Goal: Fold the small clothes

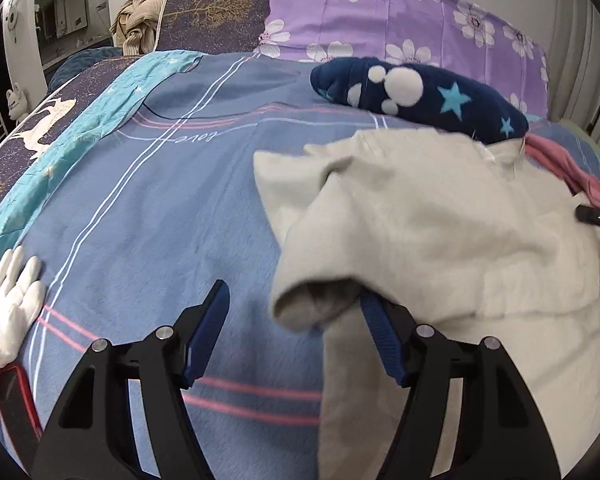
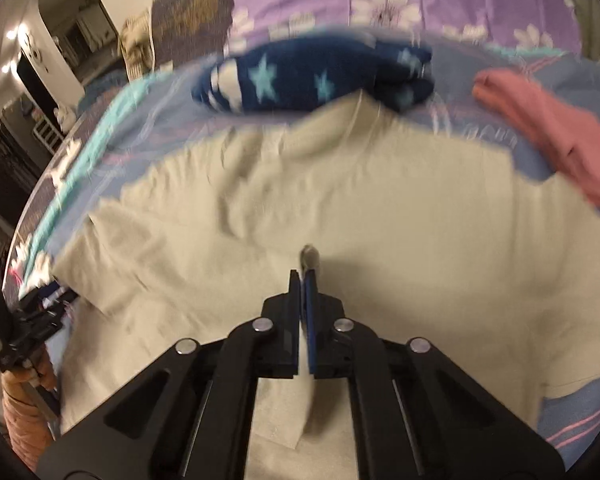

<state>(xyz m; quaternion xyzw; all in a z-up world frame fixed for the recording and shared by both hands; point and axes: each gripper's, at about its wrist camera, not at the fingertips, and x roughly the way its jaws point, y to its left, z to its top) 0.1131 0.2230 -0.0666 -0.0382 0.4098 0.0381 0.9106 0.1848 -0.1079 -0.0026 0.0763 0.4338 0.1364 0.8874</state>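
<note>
While the cream garment point(image 1: 440, 216) is spread on the bed point(image 1: 148, 208), a fold is pinched by the right gripper point(image 2: 304, 276); the left gripper point(image 1: 296, 300) is held wide apart, one finger hidden under a sleeve.

You get an evenly lit, fairly sharp left wrist view of the bed point(image 1: 140, 220), while the right wrist view is dimmer, yellowish, motion-smeared beyond the cream garment point(image 2: 340, 208), both bowing at dark corners.
</note>
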